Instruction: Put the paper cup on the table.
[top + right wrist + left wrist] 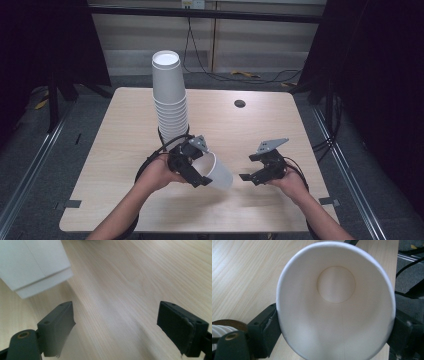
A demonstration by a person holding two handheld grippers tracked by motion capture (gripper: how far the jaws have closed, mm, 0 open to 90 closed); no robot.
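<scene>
A single white paper cup (pixel 220 172) lies tilted on its side just above the wooden table (pixel 115 165). My left gripper (pixel 202 165) is shut on it near the rim, one jaw on each side. In the left gripper view I look straight into the cup (pixel 334 290), with a black finger (pixel 265 327) pressed against its outer wall. My right gripper (pixel 251 167) hangs a short way to the right of the cup's base, open and holding nothing. In the right gripper view its jaws (pixel 120 327) stand wide apart over bare wood, and the cup's base (pixel 32 265) shows at the upper left.
A tall stack of white paper cups (pixel 170 100) stands upright just behind my left gripper. A dark round cable hole (pixel 240 103) sits at the back of the table. Metal rails and cables run along the floor on both sides.
</scene>
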